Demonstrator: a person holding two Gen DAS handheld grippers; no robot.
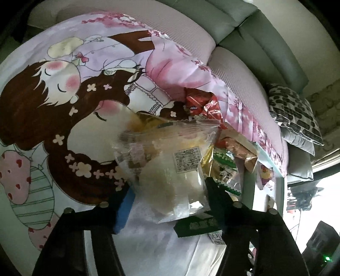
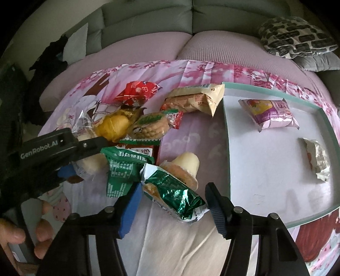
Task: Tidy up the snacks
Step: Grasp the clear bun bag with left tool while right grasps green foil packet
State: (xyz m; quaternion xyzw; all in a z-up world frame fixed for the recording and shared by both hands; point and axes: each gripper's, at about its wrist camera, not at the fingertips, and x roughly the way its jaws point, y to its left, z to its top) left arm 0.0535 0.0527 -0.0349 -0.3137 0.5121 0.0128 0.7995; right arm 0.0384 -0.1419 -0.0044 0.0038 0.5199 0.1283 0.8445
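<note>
A pile of snacks lies on a pink cartoon-print sheet (image 2: 191, 140). My left gripper (image 1: 170, 186) is shut on a clear bag of pale pastry (image 1: 167, 161); in the right wrist view it (image 2: 82, 157) holds that bag (image 2: 89, 163) at the left of the pile. My right gripper (image 2: 172, 199) is open, its fingers on either side of a shiny green foil packet (image 2: 174, 193). A jelly cup (image 2: 184, 167), a dark green packet (image 2: 123, 167), a red wrapper (image 2: 138, 92) and a cracker pack (image 2: 193, 99) lie nearby. A teal-rimmed tray (image 2: 226, 127) holds a purple pack (image 2: 269, 113) and a small silver packet (image 2: 317, 158).
The sheet covers a sofa with grey-green back cushions (image 2: 148, 19). A black-and-white patterned pillow (image 2: 295, 36) lies at the far right. Dark clothing (image 2: 51, 57) hangs at the far left. The person's hand (image 2: 27, 233) holds the left gripper's handle.
</note>
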